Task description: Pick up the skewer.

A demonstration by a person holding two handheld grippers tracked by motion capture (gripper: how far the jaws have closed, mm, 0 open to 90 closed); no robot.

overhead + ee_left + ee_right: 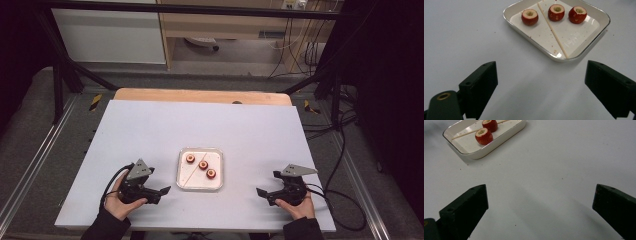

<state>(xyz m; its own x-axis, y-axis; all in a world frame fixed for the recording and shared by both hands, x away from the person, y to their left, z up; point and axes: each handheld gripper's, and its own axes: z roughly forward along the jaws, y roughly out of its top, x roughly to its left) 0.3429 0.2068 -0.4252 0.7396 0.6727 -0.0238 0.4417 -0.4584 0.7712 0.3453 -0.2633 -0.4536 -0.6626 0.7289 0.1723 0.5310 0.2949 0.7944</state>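
My left gripper [159, 191] and right gripper [265, 192] rest wide open and empty on the white table [150, 130], flanking a tray [200, 186] holding 3 cored red fruits [203, 164] and a skewer [192, 170].

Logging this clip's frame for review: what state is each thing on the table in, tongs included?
Left tongs: open, empty, held low over the table beside the tray.
Right tongs: open, empty, on the tray's other side.
White square tray with metallic rim: flat on the table, speckled with crumbs.
Three cored red fruits: upright in the tray, hollows up, unskewered.
Thin wooden skewer: lying diagonally in the tray, bare.
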